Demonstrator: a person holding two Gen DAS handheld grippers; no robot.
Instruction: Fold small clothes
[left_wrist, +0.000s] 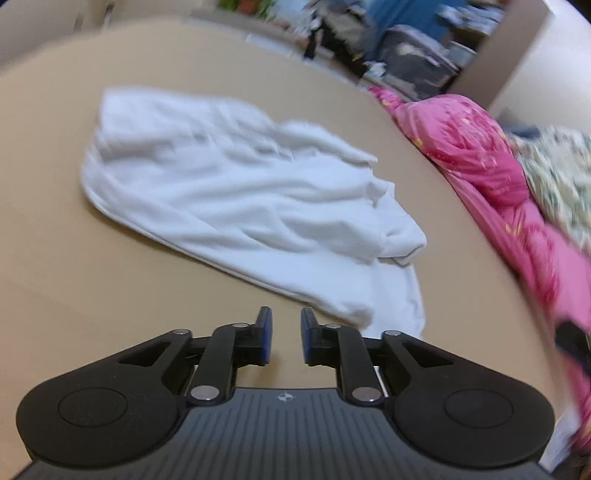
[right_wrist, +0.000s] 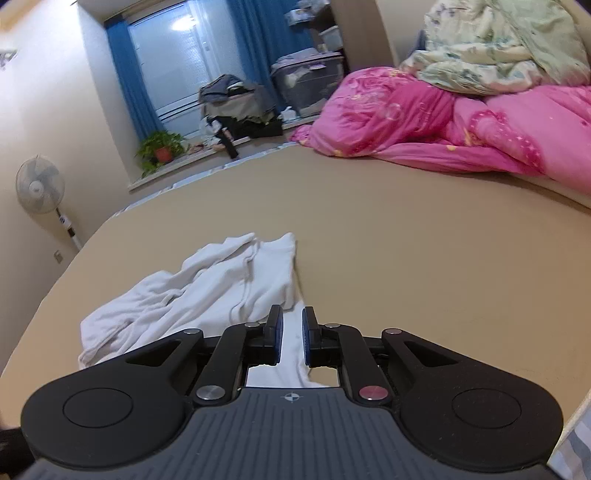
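Note:
A crumpled white garment (left_wrist: 240, 199) lies on the tan bed sheet (left_wrist: 74, 277). In the left wrist view my left gripper (left_wrist: 287, 332) hovers just short of the garment's near edge. Its jaws stand a little apart with only bare sheet showing between them. In the right wrist view the same garment (right_wrist: 207, 291) stretches away to the left. A strip of it runs between the blue pads of my right gripper (right_wrist: 291, 332), whose jaws are drawn close onto the cloth. The cloth continues under the gripper body and is hidden there.
A pink quilt (right_wrist: 424, 110) and a pale floral quilt (right_wrist: 498, 44) are heaped at the far right of the tan sheet (right_wrist: 406, 258). A standing fan (right_wrist: 40, 184), a potted plant (right_wrist: 160, 147) and piled clothes by the window lie beyond the bed's far edge.

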